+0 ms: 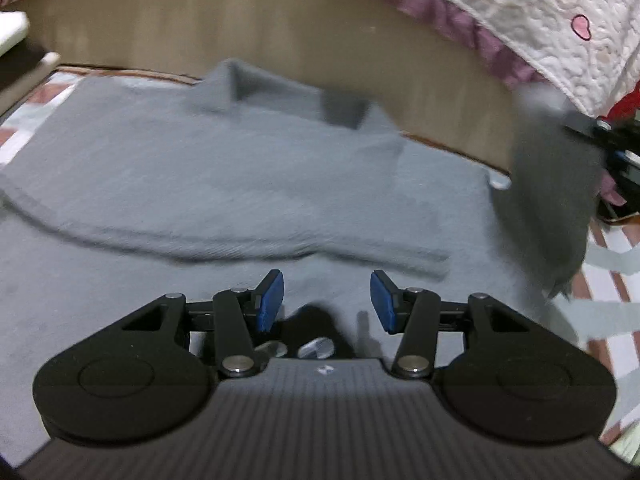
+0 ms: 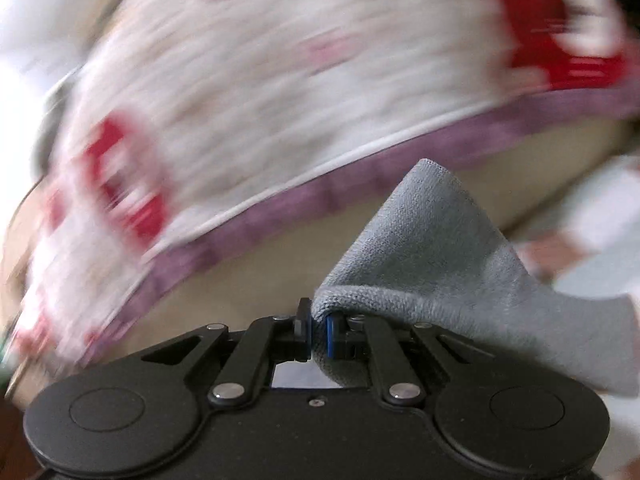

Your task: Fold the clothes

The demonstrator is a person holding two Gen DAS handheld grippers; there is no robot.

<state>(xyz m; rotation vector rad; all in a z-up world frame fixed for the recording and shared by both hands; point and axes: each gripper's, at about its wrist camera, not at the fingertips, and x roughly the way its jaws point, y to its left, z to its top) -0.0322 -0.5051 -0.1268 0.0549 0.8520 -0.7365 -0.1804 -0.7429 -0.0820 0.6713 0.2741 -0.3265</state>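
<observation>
Grey knit fabric fills most of the left wrist view: a grey sweater (image 1: 224, 168) lies spread flat on a checked floor mat (image 1: 612, 276) in pale blue, white and reddish squares. Nearest the camera, the left gripper (image 1: 326, 300) hangs just above the sweater with its two blue-padded fingers (image 1: 270, 300) set wide apart, nothing between them. Just beyond the fingers, one layer of the sweater is folded over another, its ribbed edge running across the picture. Farther back, the collar area stands up a little, with a dark patch beside it. At the right edge of this view a part of the sweater is lifted off the mat and hangs as a dark, blurred flap, pinched at its top by the right gripper (image 1: 592, 124). Behind the sweater runs a tan wooden bed side (image 1: 280, 32), and above it a quilted bedspread (image 1: 552, 20) in white and red with a purple border hangs over the edge. In the right wrist view, the right gripper (image 2: 318, 334) has its fingers closed tightly on a fold of the grey sweater (image 2: 432, 264), which rises in a peak above the fingers and drapes off to the right. Beyond it, heavily blurred, are the tan bed side (image 2: 240, 280) and the bedspread (image 2: 280, 80).
</observation>
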